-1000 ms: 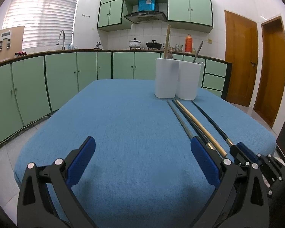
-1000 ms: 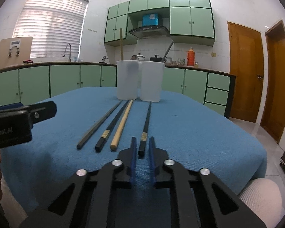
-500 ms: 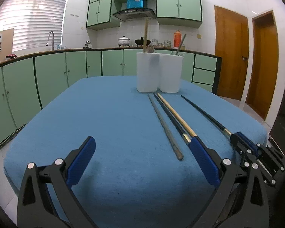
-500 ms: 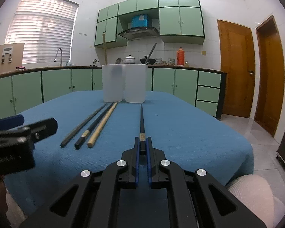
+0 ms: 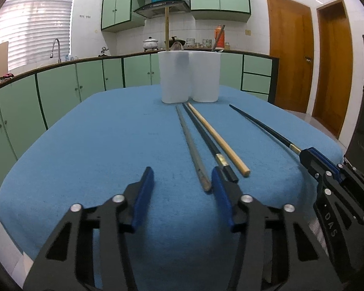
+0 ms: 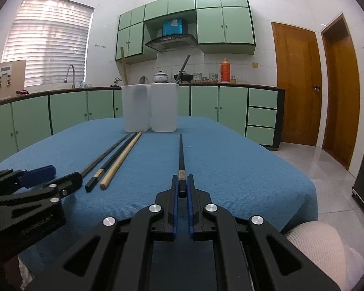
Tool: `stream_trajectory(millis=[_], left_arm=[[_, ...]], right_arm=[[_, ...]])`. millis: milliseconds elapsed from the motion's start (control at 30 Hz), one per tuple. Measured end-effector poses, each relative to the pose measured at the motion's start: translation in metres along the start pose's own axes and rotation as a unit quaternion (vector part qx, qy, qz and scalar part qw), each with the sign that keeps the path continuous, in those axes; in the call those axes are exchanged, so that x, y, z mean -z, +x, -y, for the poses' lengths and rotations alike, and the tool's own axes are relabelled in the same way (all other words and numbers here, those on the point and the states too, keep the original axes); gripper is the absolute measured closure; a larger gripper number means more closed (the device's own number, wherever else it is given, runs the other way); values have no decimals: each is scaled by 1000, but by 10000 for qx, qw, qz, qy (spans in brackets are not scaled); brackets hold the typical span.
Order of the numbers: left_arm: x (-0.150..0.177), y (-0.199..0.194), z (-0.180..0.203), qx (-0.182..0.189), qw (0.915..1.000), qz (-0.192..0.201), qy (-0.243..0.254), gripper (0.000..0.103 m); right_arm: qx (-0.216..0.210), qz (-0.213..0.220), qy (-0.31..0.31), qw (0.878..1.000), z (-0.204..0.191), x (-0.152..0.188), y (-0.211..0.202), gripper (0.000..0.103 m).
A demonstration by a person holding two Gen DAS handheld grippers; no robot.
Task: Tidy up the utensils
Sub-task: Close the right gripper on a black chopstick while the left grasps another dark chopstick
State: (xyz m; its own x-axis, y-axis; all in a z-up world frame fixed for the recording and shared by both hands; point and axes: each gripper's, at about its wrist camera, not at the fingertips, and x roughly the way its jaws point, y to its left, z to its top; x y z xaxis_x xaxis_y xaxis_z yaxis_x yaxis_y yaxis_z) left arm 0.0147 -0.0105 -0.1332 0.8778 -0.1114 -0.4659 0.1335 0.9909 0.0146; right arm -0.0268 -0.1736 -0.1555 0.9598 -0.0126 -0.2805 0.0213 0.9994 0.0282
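Right wrist: claw (image 6: 182, 189) grips black chopstick (image 6: 181, 155).

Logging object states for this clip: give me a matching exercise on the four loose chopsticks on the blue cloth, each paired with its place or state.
Things:
1. grey chopstick
2. black chopstick with a gold band, in the group of three
3. light wooden chopstick
4. separate black chopstick with a gold band

Places or states:
A. middle of the three
B. near end clamped in the right gripper
C. the group's right side, seen from the left wrist
D. nearest the open left gripper, the group's left side

Pairs: 1-D, 2-A, 3-C, 4-B
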Motion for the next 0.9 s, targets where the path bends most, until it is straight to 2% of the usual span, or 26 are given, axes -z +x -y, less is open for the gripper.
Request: stream_trajectory(millis=[67,167,233,467,633,900], left_arm=[[0,0,3,51,10000,-2,-24,66],[1,0,8,131,9999,2,28,86],[2,0,12,190,9998,6,81,94],[1,-4,15,168,9998,1,51,95],[-6,-13,14,104,9998,147,41,96],[-37,-43,7,32,9974,712,67,97]], right_arm=[[-6,1,-2,10000,-1,0,0,97],[-5,11,15,10000,1,-1,0,97],[-5,10,25,10000,2,-1,0,97],[-9,25,26,10000,4,-1,-1,97],[-16,119,2,9999,5,-7,-5,97],[-190,371,-15,9991,15,-37,-18,97]])
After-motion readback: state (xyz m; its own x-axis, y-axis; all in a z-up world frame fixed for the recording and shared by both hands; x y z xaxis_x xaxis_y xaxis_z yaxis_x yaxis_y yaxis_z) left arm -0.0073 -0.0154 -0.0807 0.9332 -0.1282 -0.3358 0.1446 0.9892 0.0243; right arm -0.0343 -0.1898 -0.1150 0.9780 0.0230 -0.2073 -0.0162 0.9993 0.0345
